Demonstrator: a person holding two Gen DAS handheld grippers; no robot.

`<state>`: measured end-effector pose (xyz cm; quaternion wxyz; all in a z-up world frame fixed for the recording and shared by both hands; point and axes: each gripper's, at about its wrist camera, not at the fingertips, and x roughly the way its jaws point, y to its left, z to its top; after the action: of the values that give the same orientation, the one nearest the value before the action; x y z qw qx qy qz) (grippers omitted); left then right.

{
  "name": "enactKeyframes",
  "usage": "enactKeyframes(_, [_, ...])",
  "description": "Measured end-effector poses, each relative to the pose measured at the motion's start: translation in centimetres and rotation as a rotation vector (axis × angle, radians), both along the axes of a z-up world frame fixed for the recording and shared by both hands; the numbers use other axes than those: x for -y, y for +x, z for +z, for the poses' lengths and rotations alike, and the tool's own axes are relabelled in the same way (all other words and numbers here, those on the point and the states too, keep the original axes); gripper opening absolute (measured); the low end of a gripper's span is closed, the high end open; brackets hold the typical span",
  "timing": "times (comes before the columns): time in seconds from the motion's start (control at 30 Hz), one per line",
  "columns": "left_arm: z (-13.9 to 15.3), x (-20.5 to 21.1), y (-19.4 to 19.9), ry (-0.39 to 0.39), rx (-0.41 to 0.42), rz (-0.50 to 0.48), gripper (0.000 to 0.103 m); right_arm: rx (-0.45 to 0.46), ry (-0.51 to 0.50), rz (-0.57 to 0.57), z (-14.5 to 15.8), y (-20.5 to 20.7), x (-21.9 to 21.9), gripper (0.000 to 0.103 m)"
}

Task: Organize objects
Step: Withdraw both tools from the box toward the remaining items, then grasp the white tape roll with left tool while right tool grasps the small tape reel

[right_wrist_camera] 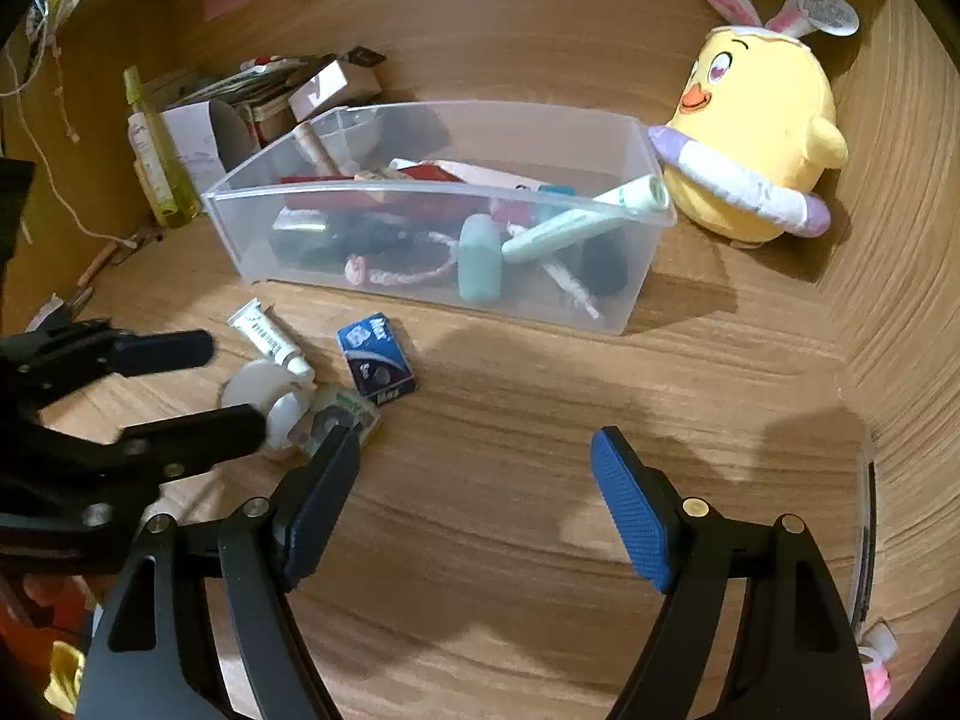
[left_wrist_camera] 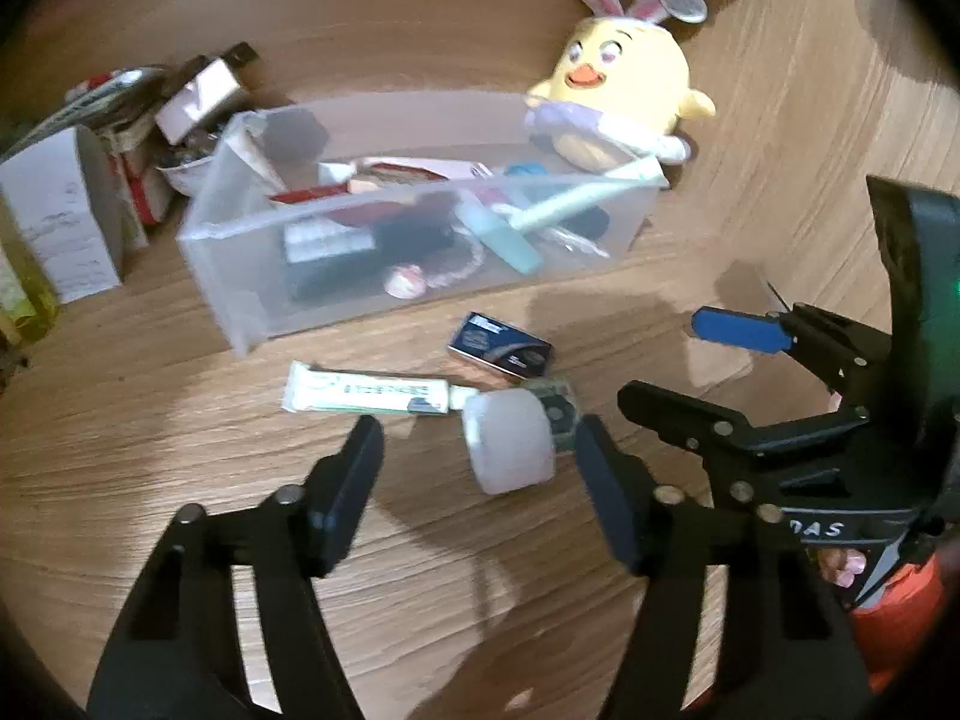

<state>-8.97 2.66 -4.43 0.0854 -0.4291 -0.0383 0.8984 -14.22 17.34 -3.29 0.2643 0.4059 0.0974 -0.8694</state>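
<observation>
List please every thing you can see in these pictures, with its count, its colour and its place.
clear bin: 1, translucent, table centre, full of small items
plush chick: 1, yellow, right of the bin
white tube: 1, white-green, table, before the bin
blue box: 1, dark blue, beside the tube
white jar: 1, white, on its side
boxes: several, mostly white, left of the bin
left gripper: 1, black, open around the jar
right gripper: 1, blue pads, open

Lighting and picture quality: warm, dim indoor light, fisheye views.
Soft shadows on the tabletop; corners vignette to black, edges bow strongly. Left wrist view slightly motion-blurred; clear bin hazy; right wrist view sharper, no harsh glare.
</observation>
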Motion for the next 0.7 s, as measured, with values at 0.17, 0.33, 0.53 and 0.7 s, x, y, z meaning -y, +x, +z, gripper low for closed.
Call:
enactKeyframes(0.17, [-1.1, 0.3, -0.5, 0.039, 0.033, -0.007, 0.024, 0.037, -0.012, 0.028, -0.5, 0.4, 0.6, 0.076])
enactKeyframes(0.33, [-0.8, 1.9, 0.4, 0.05, 0.012, 0.032, 0.024, 0.043, -0.003, 0.075, -0.6, 0.8, 2.5, 0.076])
enactKeyframes(0.53, [-0.1, 3.6, 1.6, 0.045, -0.019, 0.076, 0.024, 0.042, 0.038, 0.121, -0.9, 1.1, 5.2, 0.067])
enactKeyframes(0.7, [0.0, 4.1, 1.7, 0.056, -0.031, 0.087, 0.024, 0.026, 0.099, 0.128, -1.6, 1.2, 6.5, 0.04])
